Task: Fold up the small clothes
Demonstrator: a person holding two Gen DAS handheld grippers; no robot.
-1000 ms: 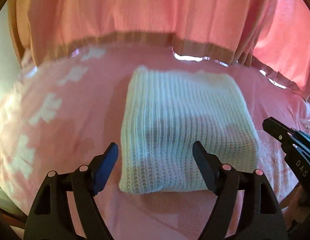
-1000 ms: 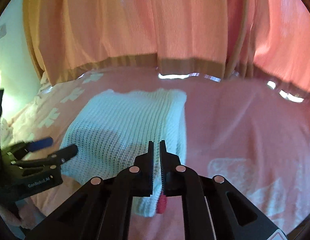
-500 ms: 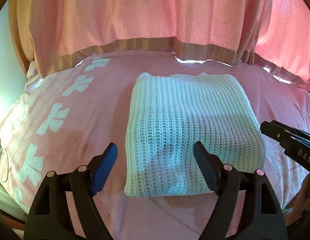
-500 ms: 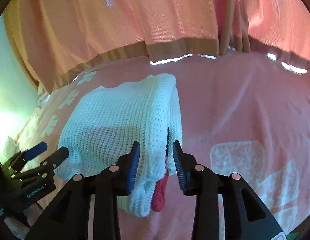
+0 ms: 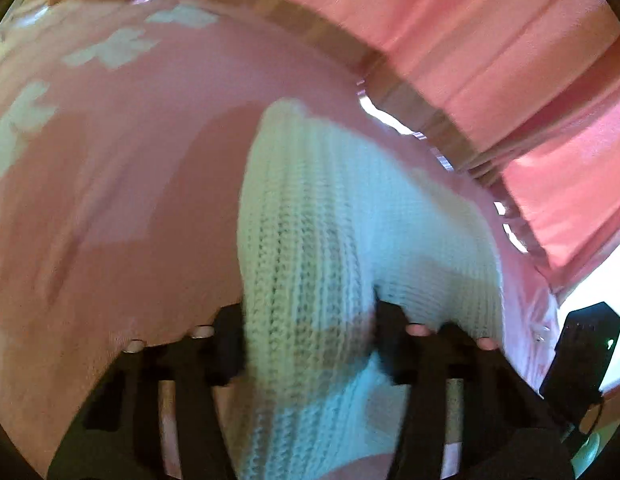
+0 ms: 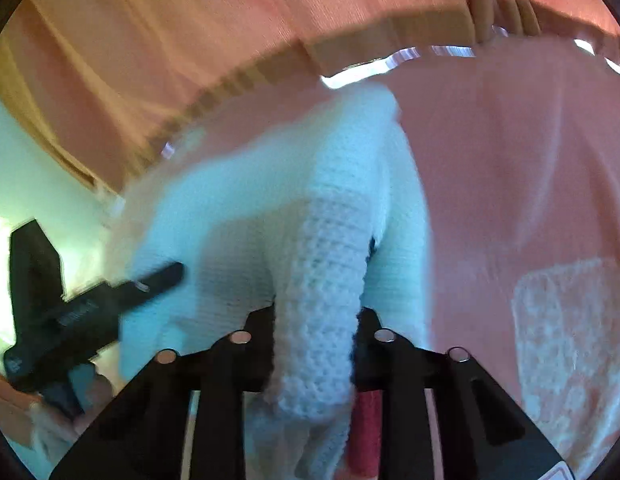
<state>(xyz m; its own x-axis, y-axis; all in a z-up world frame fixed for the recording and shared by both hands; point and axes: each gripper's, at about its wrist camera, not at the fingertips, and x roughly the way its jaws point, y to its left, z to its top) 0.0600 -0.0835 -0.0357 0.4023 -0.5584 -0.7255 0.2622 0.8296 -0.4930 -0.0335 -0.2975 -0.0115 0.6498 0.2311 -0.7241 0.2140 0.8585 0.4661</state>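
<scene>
Two blurred close views look along two pairs of black tongs at a folded white knitted sweater [image 5: 350, 240] lying on a pink bedspread [image 5: 130, 200] with pale bow shapes woven into it.

In the left wrist view, the left tongs [image 5: 310, 344] have just been closing, and a thick fold at the near edge of the sweater sits between them, bunched up, with both black fingers [image 5: 230, 344] pressed against the knit on either side. The rest of the sweater stretches away toward a pink curtain [image 5: 470, 40] with a tan hem that hangs behind the bed. The other tool shows as a dark shape at the right edge.

In the right wrist view, the right tongs [image 6: 316, 336] have also just been closing and are clamped on a rolled fold at the near right corner of the sweater [image 6: 270, 200]. A strip of red fabric [image 6: 366, 428] shows just below that fold, between the tongs' arms. The left tongs [image 6: 110, 300] reach in from the left, touching the sweater's near left side.
</scene>
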